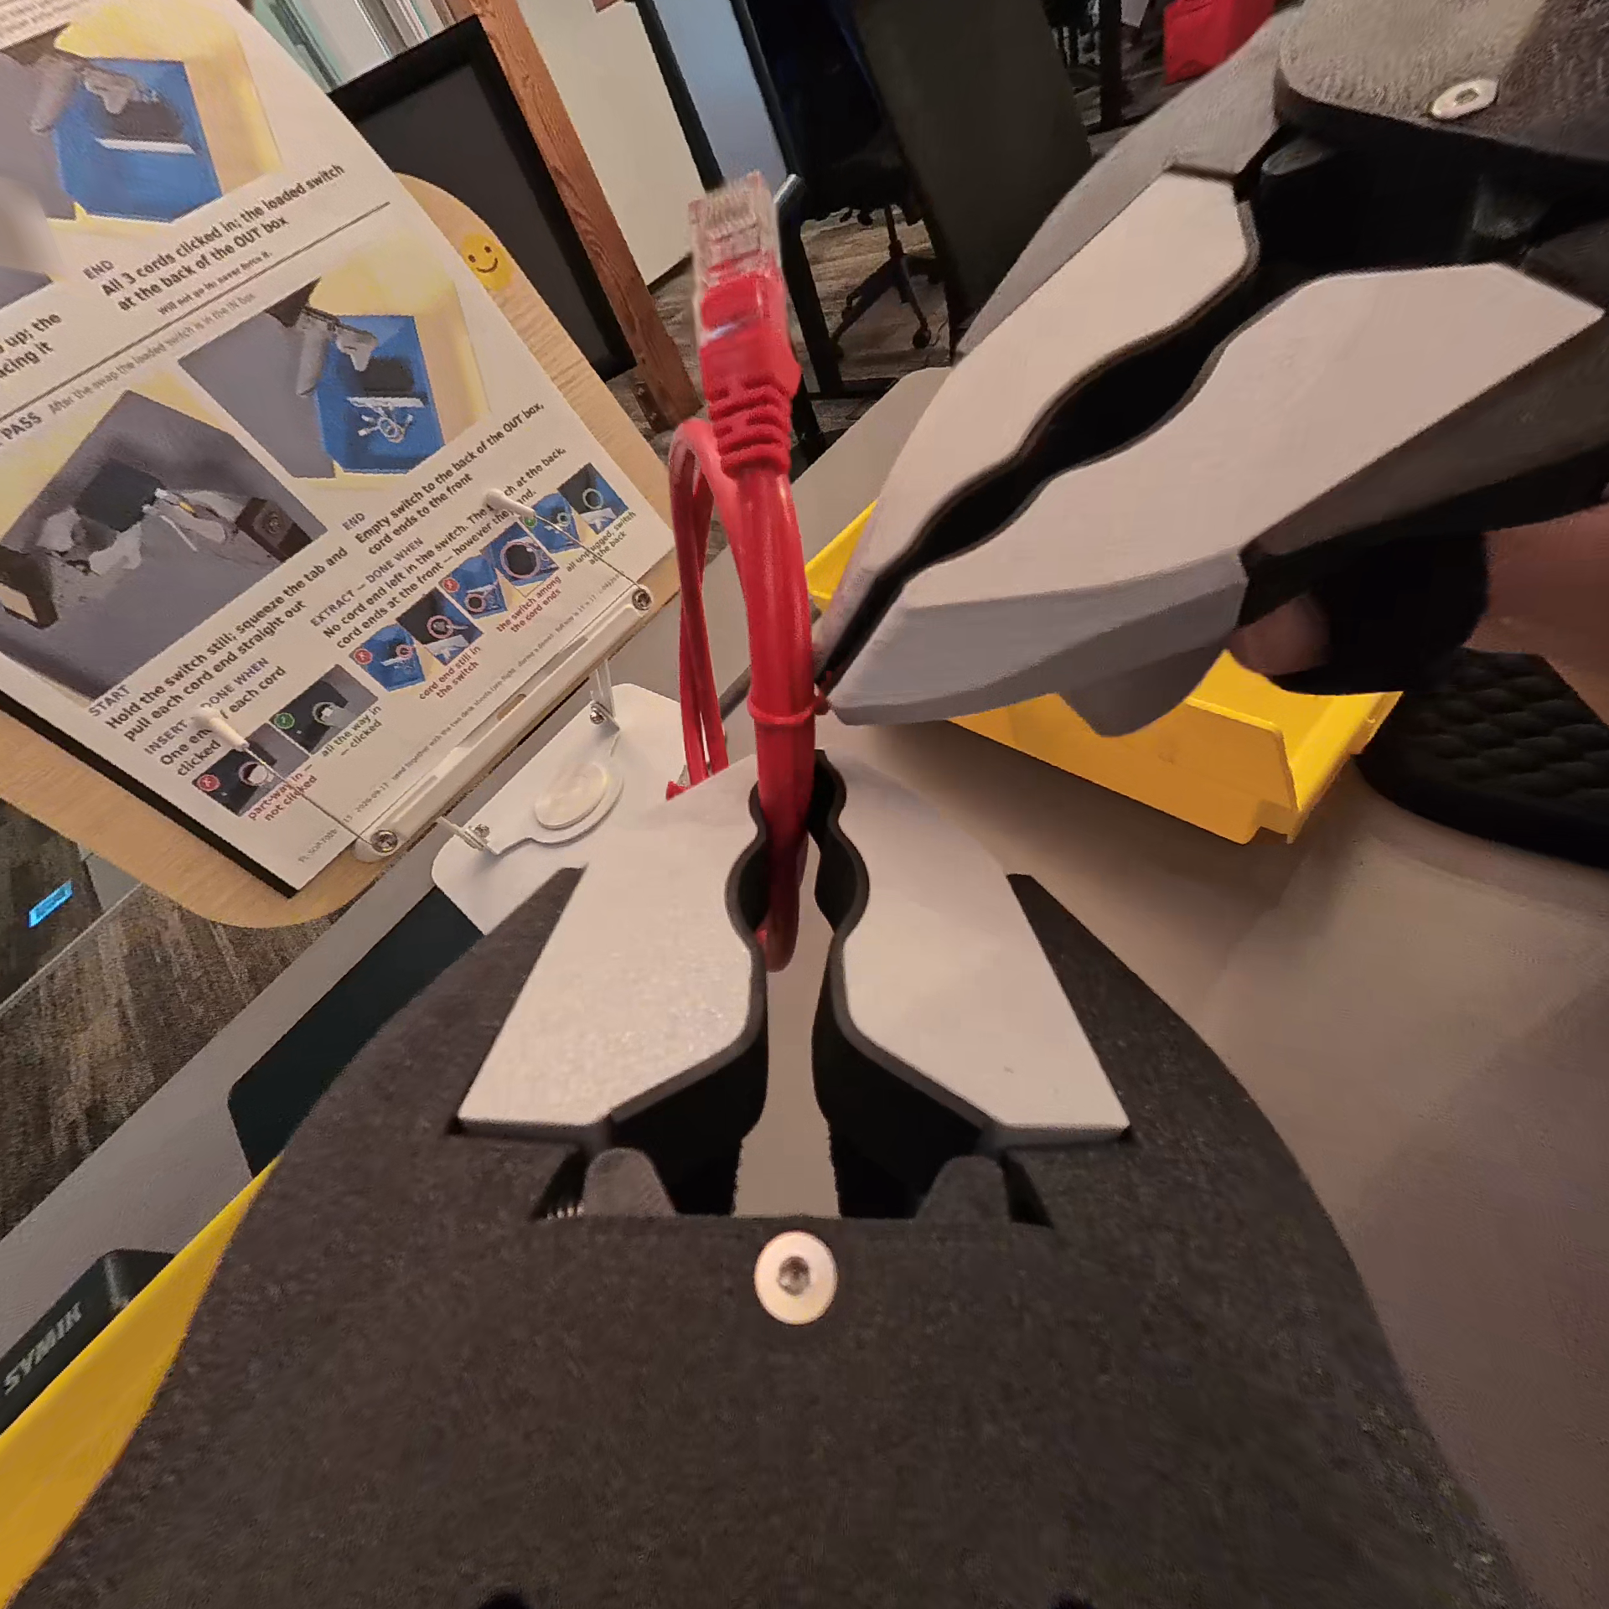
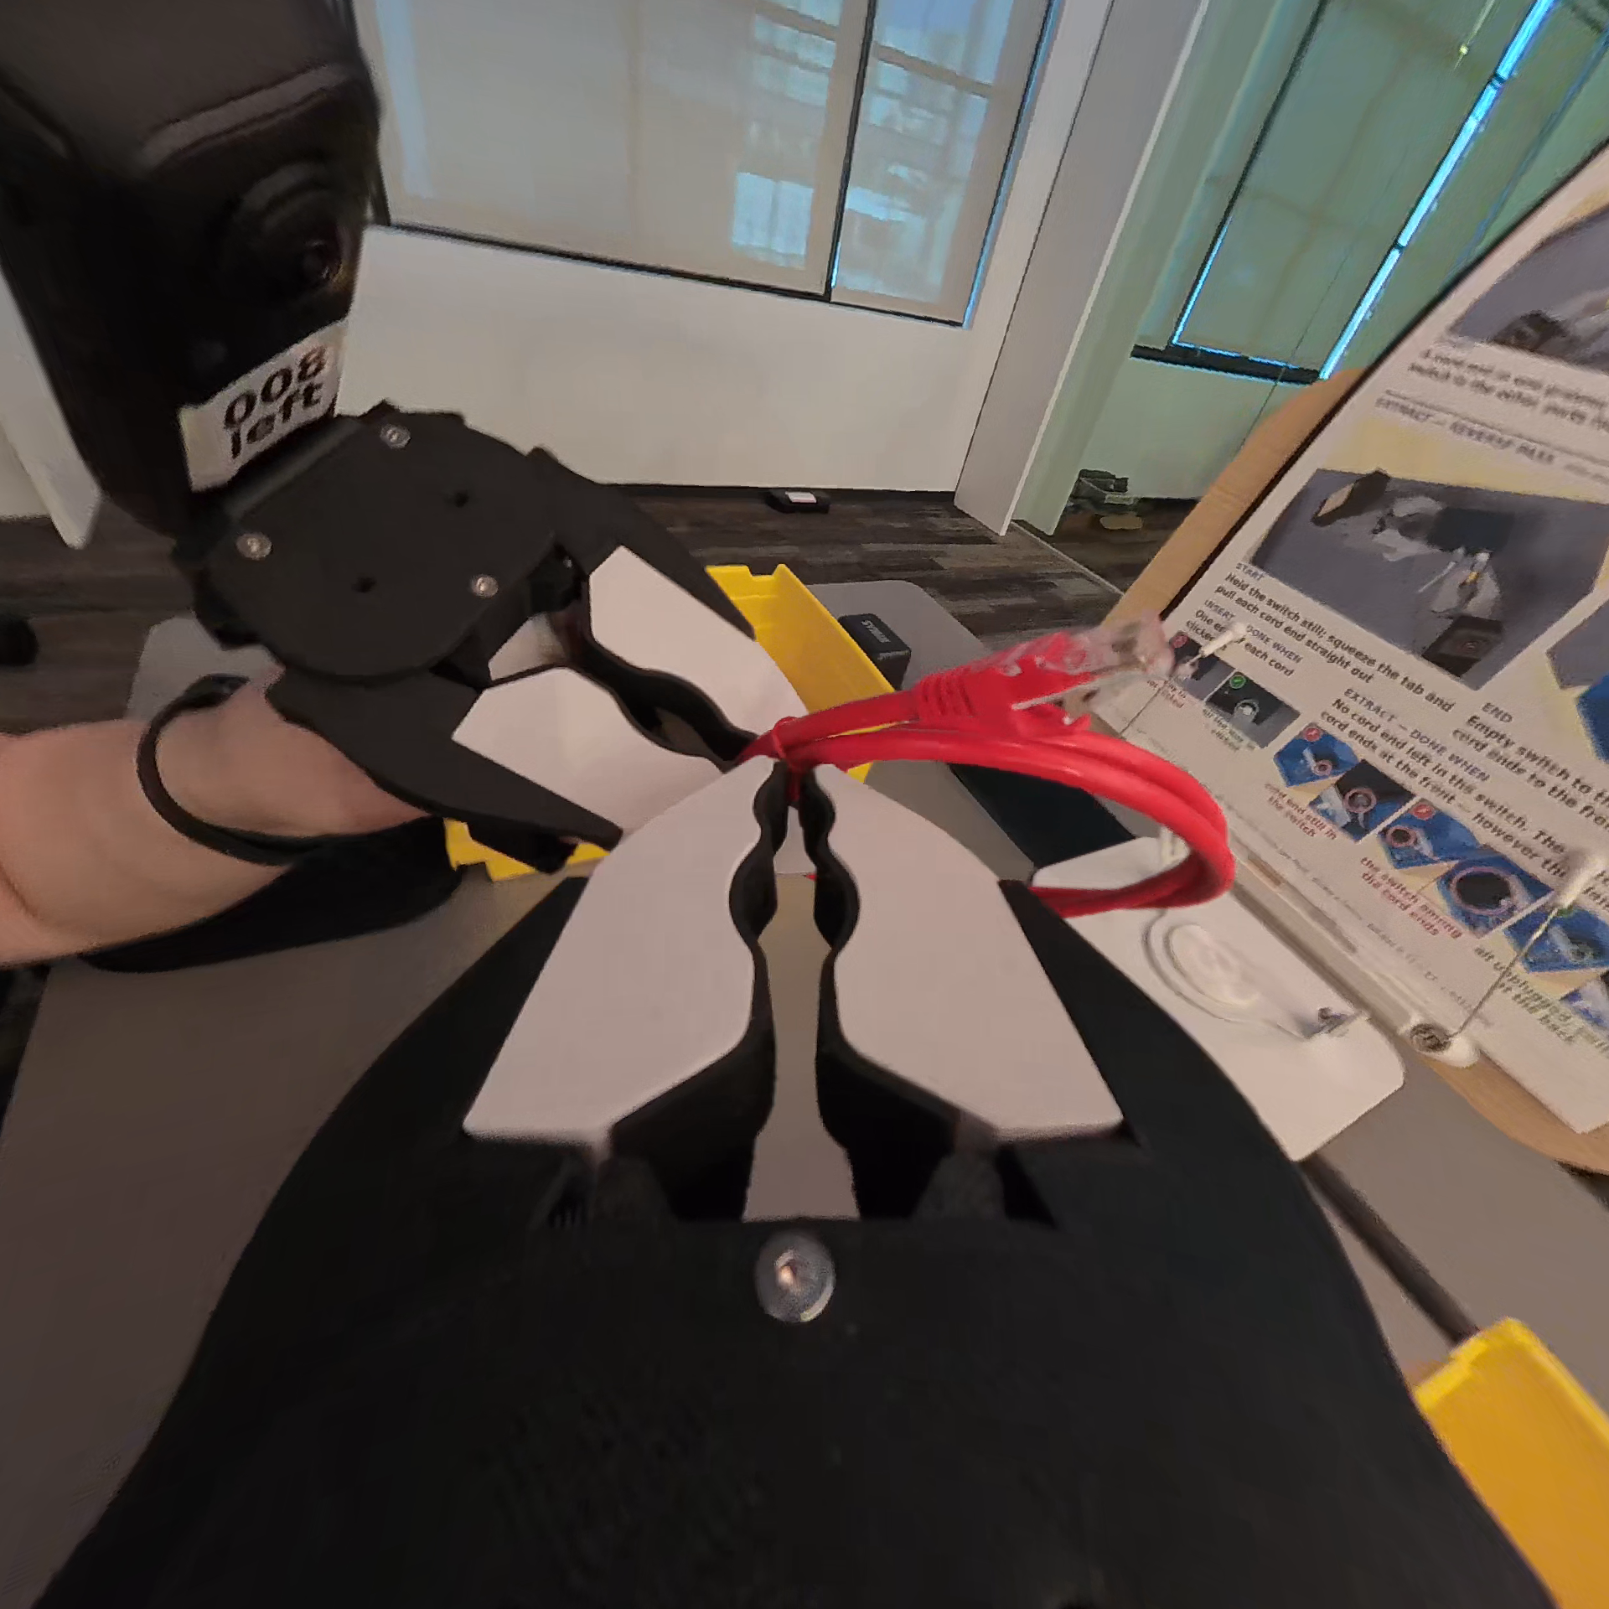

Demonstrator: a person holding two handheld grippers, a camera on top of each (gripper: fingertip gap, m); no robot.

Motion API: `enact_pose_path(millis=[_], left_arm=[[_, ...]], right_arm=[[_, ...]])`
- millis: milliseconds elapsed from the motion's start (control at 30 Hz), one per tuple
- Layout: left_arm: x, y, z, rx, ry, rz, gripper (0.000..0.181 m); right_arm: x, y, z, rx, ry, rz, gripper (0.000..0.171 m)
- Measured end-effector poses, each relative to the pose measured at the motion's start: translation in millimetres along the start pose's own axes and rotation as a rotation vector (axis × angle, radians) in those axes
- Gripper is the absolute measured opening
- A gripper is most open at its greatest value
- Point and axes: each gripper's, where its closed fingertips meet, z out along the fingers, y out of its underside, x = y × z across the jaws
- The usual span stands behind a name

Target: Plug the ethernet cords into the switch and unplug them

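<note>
Grey table (image 1: 1306, 1088) below, yellow bin (image 1: 1201, 766) far right. Left gripper (image 1: 788, 836) clamped on bundled red ethernet cord (image 1: 770, 627), held above the table. Right gripper (image 1: 827, 688) pinched at the bundle's thin tie (image 1: 788, 712), apparently gripping it. Clear plug (image 1: 731, 231) pointing far.

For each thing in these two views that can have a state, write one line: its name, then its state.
red ethernet cord: coiled, tied, held in the air, unplugged.
plug: free, in no port.
left gripper: shut on the coil.
right gripper: nearly shut, tips at the tie.
yellow bin: resting on the table.
</note>
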Motion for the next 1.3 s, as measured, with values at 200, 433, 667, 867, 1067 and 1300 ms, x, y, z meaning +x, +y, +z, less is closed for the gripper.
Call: enact_pose_path(millis=[200,433,667,867,1067,1300], left_arm=[[12,0,-3,-0.008,0.166,-0.093,0.005],[32,3,-3,-0.040,0.327,-0.172,0.005],[26,1,-1,-0.020,0.241,-0.075,0.005],[10,-9,-7,0.039,0.084,0.027,0.005],[7,-11,-7,0.058,0.035,0.059,0.005],[8,-4,-1,0.019,0.012,0.082,0.005]], right_arm=[[-6,1,-5,-0.014,0.013,-0.416,0.002],[-12,12,-17,0.003,0.058,-0.908,0.002],[-8,13,-17,0.024,0.063,-0.880,0.002],[-3,0,-23,0.065,-0.163,-0.304,0.015],[0,-4,-20,0.071,-0.321,0.157,0.025],[-9,6,-11,0.013,-0.387,0.268,0.010]])
